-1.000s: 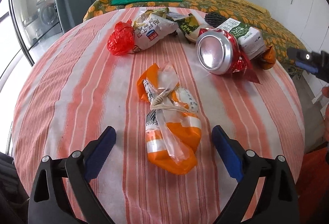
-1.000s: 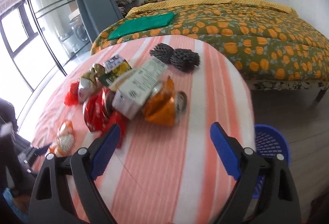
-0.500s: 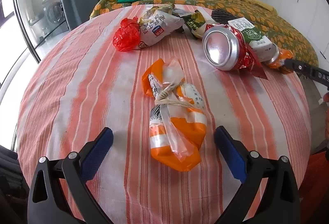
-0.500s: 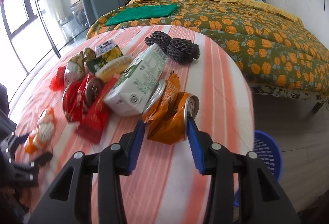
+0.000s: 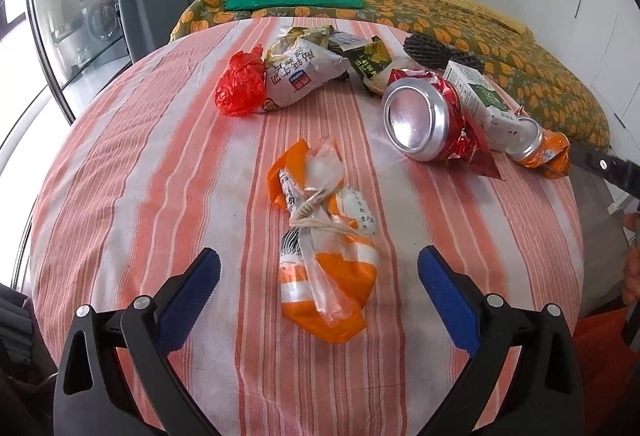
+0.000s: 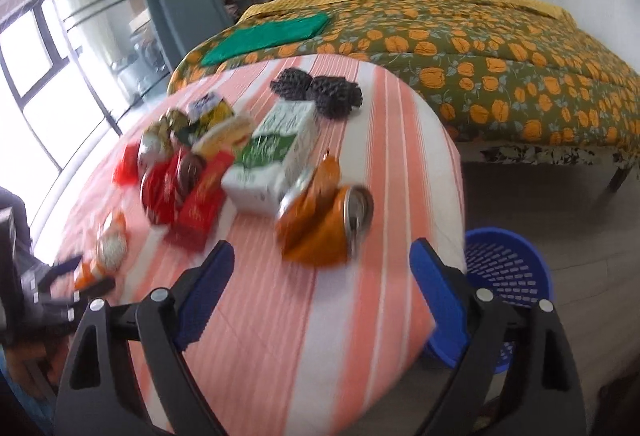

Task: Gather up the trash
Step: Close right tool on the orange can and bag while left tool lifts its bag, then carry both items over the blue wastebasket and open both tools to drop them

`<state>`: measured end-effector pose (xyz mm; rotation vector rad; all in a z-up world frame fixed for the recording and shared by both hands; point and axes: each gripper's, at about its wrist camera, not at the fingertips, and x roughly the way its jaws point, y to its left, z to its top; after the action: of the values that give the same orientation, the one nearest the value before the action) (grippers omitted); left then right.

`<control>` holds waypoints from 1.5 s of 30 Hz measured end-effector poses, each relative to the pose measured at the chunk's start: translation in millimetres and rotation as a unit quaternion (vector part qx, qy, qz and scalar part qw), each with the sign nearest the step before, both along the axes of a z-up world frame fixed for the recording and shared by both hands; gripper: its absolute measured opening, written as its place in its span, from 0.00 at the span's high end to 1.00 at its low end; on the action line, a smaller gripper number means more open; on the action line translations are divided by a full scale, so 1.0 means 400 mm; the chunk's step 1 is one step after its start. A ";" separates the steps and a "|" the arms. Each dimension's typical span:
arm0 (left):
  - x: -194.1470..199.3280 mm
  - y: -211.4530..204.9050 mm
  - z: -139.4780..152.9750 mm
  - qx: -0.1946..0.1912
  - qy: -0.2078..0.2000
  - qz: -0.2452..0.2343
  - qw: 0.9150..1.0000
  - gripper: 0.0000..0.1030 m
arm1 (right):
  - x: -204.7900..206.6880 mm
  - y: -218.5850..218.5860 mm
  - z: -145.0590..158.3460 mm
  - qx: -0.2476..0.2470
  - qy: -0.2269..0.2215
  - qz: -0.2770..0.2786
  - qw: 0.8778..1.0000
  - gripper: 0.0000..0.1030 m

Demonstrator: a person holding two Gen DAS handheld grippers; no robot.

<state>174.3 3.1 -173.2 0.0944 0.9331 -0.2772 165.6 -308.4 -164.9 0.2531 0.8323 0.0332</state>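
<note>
Orange crushed can (image 6: 326,226) lies on its side near the right edge of the striped table (image 6: 304,336), silver top end facing the edge, body dented and crumpled, touching the white-green carton (image 6: 276,156) behind it. My right gripper (image 6: 322,286) hangs just short of the can, blue pads spread wide, nothing between them. Half a second ago those pads were pinched close on either side of the can; now they're apart and the can sits free, view blurred. Blue basket (image 6: 508,268) stands on the floor beside the table's right edge.

My left gripper (image 5: 318,294) is also spread wide, the orange-white tied plastic wrapper (image 5: 326,260) lying between its pads near the table's near edge, not touched; same as before. Red soda can (image 5: 424,120) on its side further back, silver base toward me, with red plastic bag (image 5: 240,88) and white snack packet (image 5: 300,76) toward the far edge, black mesh wads (image 6: 316,94) at the far edge.
</note>
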 end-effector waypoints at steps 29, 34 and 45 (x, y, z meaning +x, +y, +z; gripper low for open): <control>-0.081 -0.460 0.149 -0.095 0.019 -0.225 0.970 0.59 | -0.110 -0.410 -0.017 0.020 0.051 -0.064 0.996 0.46; -0.043 -0.716 0.094 -0.070 0.056 -0.283 0.955 0.59 | -0.108 -0.535 -0.072 0.016 0.085 -0.098 0.991 0.46; 0.038 -0.993 -0.038 -0.035 0.102 -0.300 0.948 0.49 | -0.074 -0.704 -0.163 0.101 0.109 -0.155 0.977 0.41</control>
<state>189.5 -394.2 -188.5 0.2904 1.0831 -0.8986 136.2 -590.2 -230.2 0.5834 1.0011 -0.2063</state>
